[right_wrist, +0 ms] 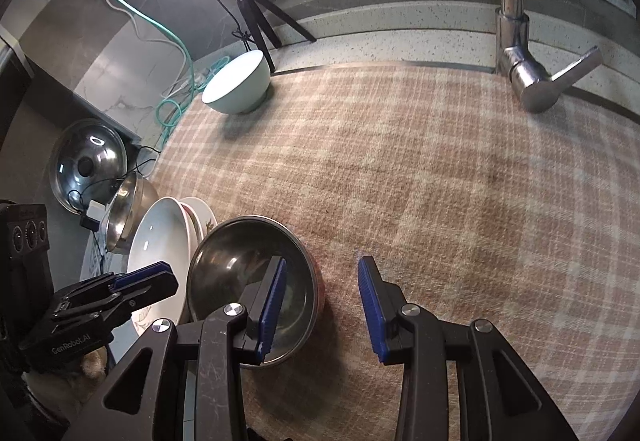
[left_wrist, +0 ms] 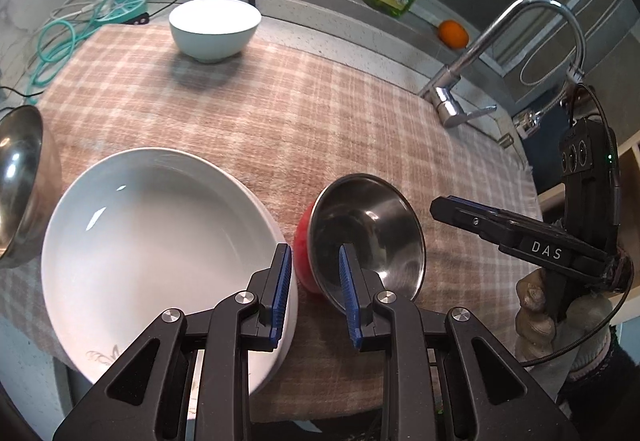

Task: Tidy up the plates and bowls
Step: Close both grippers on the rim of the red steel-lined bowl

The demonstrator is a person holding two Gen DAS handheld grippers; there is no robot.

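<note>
In the left wrist view, the left gripper (left_wrist: 314,295) is seen with fingers apart and nothing clamped; the white plate (left_wrist: 152,241) lies under the left finger, and the steel bowl (left_wrist: 368,237) just beyond the right one, on the checked cloth (left_wrist: 280,113). In the right wrist view, the right gripper (right_wrist: 322,305) fingers are apart and unloaded, the steel bowl (right_wrist: 240,269) behind its left finger.

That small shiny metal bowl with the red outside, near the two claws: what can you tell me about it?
The small steel bowl with a red outer shell has a polished, empty inside reflecting the light. It sits upright on the checked cloth, right beside the big white deep plate; contact is unclear. Both grippers hover near it with jaws apart; neither grips it.
</note>
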